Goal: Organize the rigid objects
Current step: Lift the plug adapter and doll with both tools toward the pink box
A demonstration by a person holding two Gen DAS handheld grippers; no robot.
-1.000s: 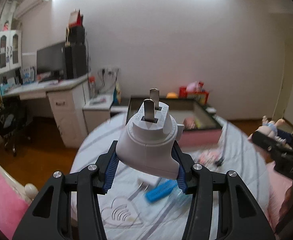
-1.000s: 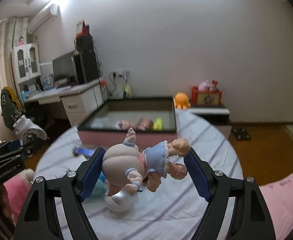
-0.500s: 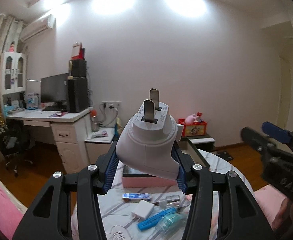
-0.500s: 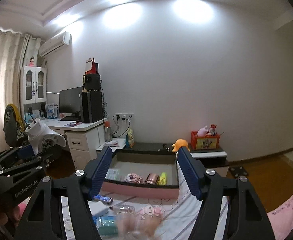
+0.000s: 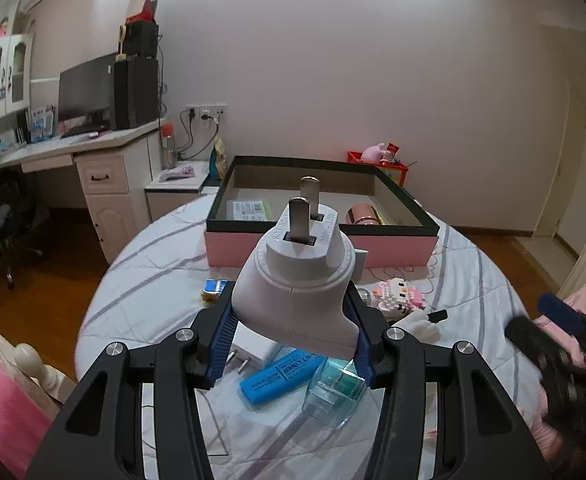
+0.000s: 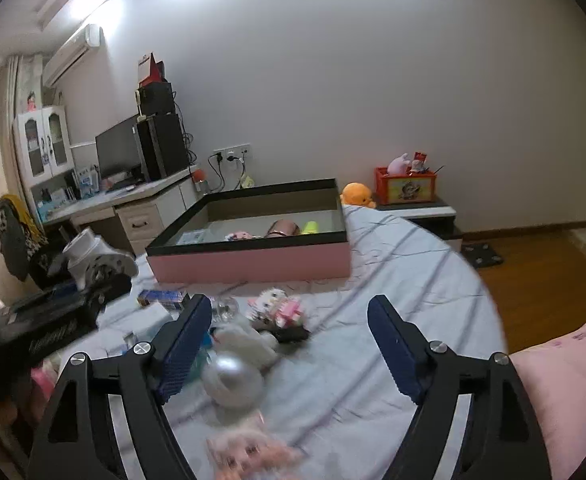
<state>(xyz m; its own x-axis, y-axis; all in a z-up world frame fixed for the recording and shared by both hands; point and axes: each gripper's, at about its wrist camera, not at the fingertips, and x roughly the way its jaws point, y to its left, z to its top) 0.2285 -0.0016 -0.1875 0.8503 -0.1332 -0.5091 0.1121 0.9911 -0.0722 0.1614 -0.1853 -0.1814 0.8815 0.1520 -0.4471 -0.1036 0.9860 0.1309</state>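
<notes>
White plastic two-pin plug adapter (image 5: 297, 292) sits clamped between the blue pads of the left gripper (image 5: 293, 336), pins pointing up and away, held above the bed. Right gripper (image 6: 289, 344) has nothing between its pads and its jaws are opening; a second ago it held a small baby doll in a blue outfit, now a blurred pink shape (image 6: 249, 454) at the bottom edge, hard to make out. Silver rounded object (image 6: 233, 380) under the right gripper is blurred too. The plug hides part of the clutter: blue rectangular highlighter (image 5: 279, 376), clear teal tape dispenser (image 5: 335, 392), pink-and-white brick cat figure (image 5: 397, 296). All of it lies on a white bedsheet with grey stripes (image 5: 149, 280), in front of a shallow pink box with black rim (image 5: 393, 250) holding a rose-gold cylinder (image 5: 363, 216). Desk with monitor (image 5: 85, 96) at left, wood floor. Both views tilted up at the wall half a second ago and now look back down at the bed.
</notes>
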